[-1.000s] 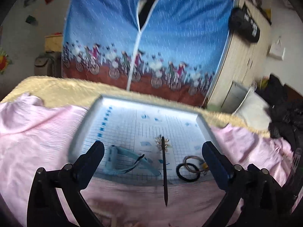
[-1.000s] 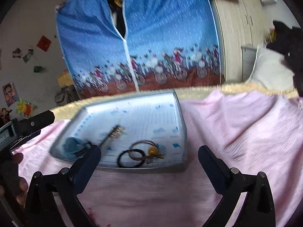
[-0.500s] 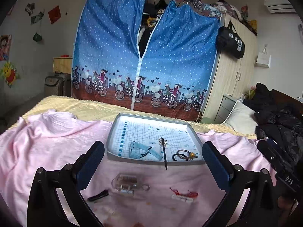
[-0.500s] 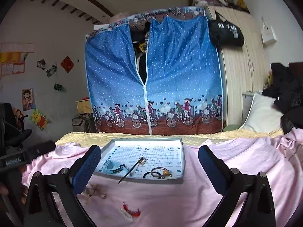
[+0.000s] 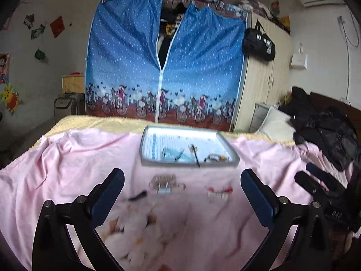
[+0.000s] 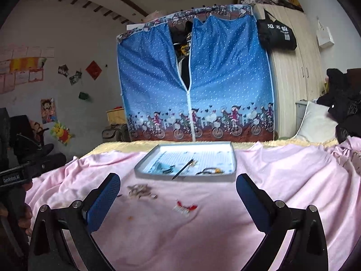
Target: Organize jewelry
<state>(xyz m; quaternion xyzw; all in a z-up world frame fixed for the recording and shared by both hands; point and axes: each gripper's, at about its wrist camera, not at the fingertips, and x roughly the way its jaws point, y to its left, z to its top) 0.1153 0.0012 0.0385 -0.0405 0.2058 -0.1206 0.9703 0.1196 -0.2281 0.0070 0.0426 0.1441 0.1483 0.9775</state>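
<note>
A grey tray [image 5: 233, 156] [image 6: 233, 158] sits on the pink sheet at the far side of the bed. In it lie a light blue item [image 5: 172, 153], a dark hair stick [image 5: 195, 155] [image 6: 182, 169] and dark hair ties with a yellow bead [image 5: 214, 158] [image 6: 208, 170]. On the sheet in front of the tray lie a clear packet [image 5: 163, 183] [image 6: 140, 190], a red-and-white piece [image 5: 217, 192] [image 6: 185, 206] and a small black clip [image 5: 137, 196]. My left gripper [image 5: 181, 194] and my right gripper [image 6: 178, 194] are both open and hold nothing, well back from the tray.
A blue fabric wardrobe [image 5: 164, 72] and a wooden cupboard [image 5: 264, 85] stand behind the bed. Black clothes [image 5: 325, 131] and a white pillow [image 5: 275, 124] lie at the right. The other handheld gripper shows at the right edge [image 5: 322, 189] and at the left edge [image 6: 27, 169].
Both grippers have pulled back and up from the tray, which now looks small and far. The loose pieces on the sheet in front of it came into view. Both stayed open.
</note>
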